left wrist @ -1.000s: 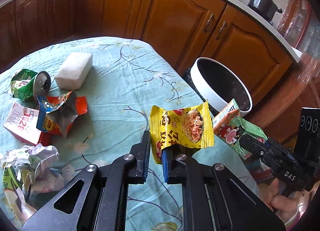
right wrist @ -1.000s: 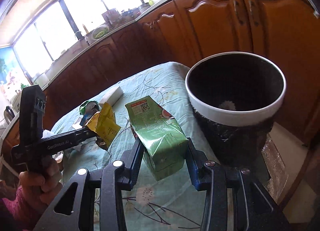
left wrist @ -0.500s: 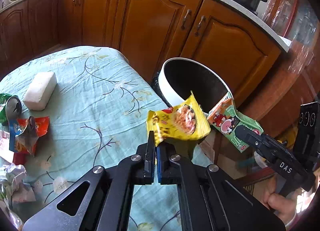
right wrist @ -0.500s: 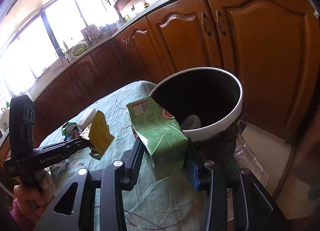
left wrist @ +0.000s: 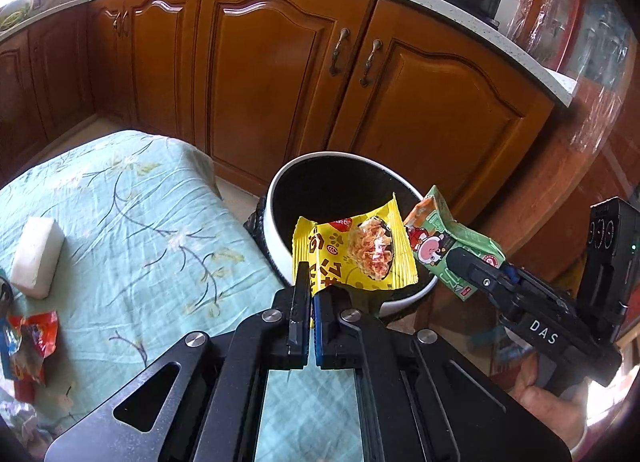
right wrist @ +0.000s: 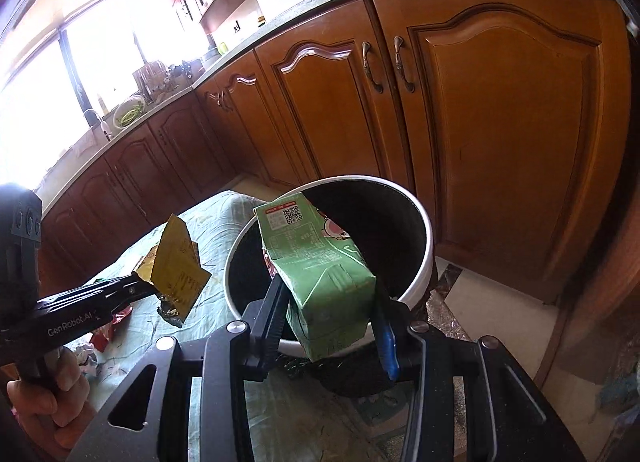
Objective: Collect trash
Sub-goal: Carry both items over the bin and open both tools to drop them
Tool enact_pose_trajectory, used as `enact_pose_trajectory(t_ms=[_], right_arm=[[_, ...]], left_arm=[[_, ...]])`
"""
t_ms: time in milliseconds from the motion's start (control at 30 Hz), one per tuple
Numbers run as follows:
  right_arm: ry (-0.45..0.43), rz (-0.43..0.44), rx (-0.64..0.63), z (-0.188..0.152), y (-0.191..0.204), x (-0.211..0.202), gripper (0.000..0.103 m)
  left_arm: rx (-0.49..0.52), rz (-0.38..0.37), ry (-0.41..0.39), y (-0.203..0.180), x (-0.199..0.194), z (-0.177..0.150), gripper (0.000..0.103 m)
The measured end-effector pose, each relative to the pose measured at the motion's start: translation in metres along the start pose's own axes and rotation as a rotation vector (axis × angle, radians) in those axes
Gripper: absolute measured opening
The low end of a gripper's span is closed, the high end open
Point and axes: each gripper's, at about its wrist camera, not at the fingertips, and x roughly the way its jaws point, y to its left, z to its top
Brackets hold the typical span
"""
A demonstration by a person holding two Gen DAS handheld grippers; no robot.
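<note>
My left gripper (left wrist: 311, 294) is clamped on a yellow snack wrapper (left wrist: 354, 252), my right gripper (right wrist: 330, 302) on a green drink carton (right wrist: 320, 262), both held over the white-rimmed bin (right wrist: 424, 262). Neither dropped yet. Bin's inside looks dark; contents can't be made out. Red wrapper (left wrist: 30, 336) & crumpled paper (left wrist: 20, 420) still on the tablecloth (left wrist: 140, 222), approx. midway thru.

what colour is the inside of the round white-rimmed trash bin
Black inside the round white-rimmed trash bin; the right wrist view shows it best.
</note>
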Motion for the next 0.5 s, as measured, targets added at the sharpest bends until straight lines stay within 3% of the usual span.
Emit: enact_pose_trajectory(t_ms=[233, 500], right_arm=[[0.014, -0.028, 0.013, 0.010, -0.011, 0.018, 0.041], [0.038, -0.048, 0.013, 0.015, -0.020, 0.033, 0.040]], left_arm=[[0.021, 0.008, 0.023, -0.018, 0.031, 0.022, 0.001], [0.006, 0.023, 0.065, -0.020, 0.059, 0.027, 0.001]])
